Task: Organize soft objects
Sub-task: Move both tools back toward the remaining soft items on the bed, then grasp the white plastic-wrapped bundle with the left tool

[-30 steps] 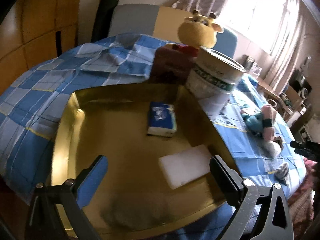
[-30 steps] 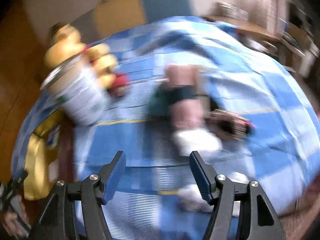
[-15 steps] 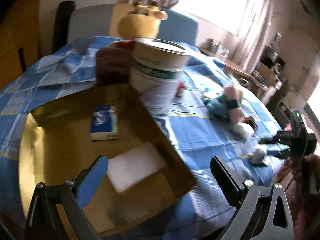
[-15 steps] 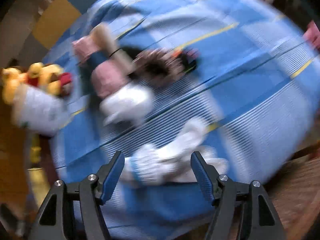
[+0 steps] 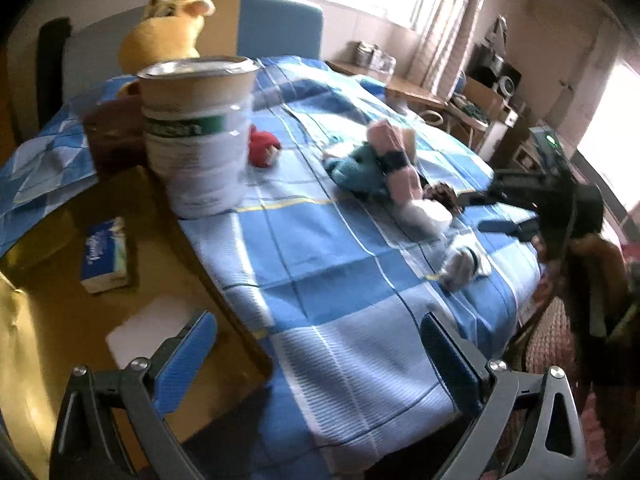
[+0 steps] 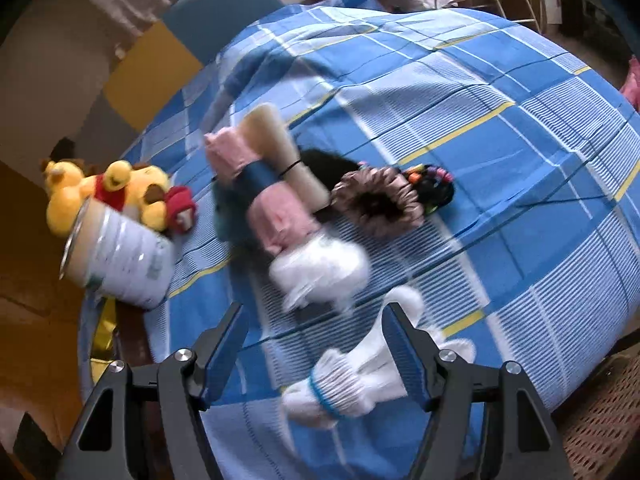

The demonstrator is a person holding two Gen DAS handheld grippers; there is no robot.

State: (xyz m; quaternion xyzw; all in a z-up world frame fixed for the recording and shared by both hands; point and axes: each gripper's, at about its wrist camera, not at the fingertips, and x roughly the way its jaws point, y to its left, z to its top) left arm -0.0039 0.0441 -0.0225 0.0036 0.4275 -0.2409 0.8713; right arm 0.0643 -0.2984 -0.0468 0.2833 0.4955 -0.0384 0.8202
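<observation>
Both views have swung since a second ago: the left camera has slid off the gold tray [image 5: 48,320] toward the checked blue bedspread [image 5: 320,264], and the right one has dropped closer to the white glove [image 6: 360,376], which now lies just below its jaws. The right gripper [image 6: 316,344] hangs released over the bedspread with nothing pressed between its blue pads, the glove partly behind the right-hand finger. The left gripper [image 5: 320,356] is likewise spread wide and empty, straddling the tray's near corner and the cloth. Taking the big tin [image 5: 198,136] as the landmark: the tray sits just in front of it, holding only a tissue pack [image 5: 106,256] and a white sponge [image 5: 148,332]; a small red toy [image 5: 264,148] lies just beside it; the yellow plush [image 5: 164,36] stands behind it; the bundle of pink, teal and white soft things [image 6: 280,208] and the brown scrunchie [image 6: 380,204] lie well apart from it, out on the bedspread. By my reckoning the sorting is barely begun: two items are in the tray, and most of the soft things are yet to be gathered, the glove likely first.
</observation>
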